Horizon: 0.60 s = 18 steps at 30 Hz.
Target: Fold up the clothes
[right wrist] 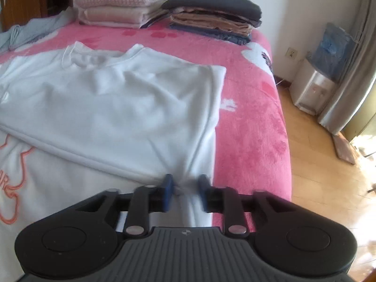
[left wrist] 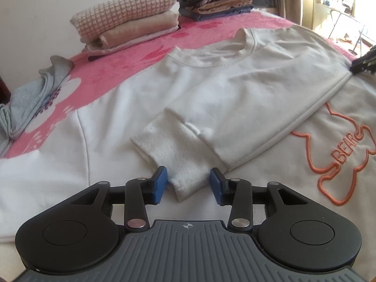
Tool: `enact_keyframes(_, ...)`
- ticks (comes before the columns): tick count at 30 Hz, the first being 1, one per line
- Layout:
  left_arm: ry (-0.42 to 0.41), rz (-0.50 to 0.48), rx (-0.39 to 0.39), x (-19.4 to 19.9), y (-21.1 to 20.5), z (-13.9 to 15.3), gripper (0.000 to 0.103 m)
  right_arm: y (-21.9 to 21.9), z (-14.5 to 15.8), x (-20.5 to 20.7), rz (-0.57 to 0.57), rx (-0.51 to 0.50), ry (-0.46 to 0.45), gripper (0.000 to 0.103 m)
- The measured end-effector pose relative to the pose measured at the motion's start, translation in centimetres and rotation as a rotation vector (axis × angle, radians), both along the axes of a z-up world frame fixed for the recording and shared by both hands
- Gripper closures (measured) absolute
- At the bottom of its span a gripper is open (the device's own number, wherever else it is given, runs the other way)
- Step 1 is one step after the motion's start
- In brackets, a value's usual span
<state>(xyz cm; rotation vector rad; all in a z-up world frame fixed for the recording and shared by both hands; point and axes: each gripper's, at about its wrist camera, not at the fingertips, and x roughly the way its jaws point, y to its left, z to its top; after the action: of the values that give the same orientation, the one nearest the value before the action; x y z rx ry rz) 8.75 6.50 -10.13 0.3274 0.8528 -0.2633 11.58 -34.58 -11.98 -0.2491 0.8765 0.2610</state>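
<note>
2 open claws point(left wrist: 188, 185) point(right wrist: 185, 192) straddle sweatshirt point(left wrist: 235, 89) edges (cuff, fold).

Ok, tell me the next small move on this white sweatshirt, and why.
Probably lift both grippers clear, then reach for the other sleeve. The right sleeve's cuff already lies folded across the sweatshirt, the left gripper stands open around it, and the right gripper stands open at the folded edge.

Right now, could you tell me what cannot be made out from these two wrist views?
- White sweatshirt: its hem lies below both views, hidden by the gripper bodies.
- Orange bear outline: cut off by the right edge in the left wrist view and the left edge in the right wrist view.
- Grey garment: crumpled, partly beyond the left edge.
- Folded stacks: individual items unclear.
</note>
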Motion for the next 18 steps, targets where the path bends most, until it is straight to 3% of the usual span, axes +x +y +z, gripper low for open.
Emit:
enact_keyframes(6,0.006,0.032,0.024,-0.5,0.0,0.4,0.060,0.4,4.5,2.4,-0.066,0.149,-0.060,0.072)
enact_keyframes(11,-0.038,0.094,-0.017,-1.3,0.6,2.4,0.060,2.0,3.9,6.2,-0.096,0.219,-0.057,0.074)
enact_keyframes(15,-0.016,0.111,-0.025,-2.0,1.2,3.2,0.060,4.0,2.9,7.9,-0.111,0.296,-0.022,0.078)
enact_keyframes(18,0.002,0.129,-0.036,-2.5,1.7,3.5,0.060,8.7,1.7,7.8,-0.017,0.236,-0.023,0.078)
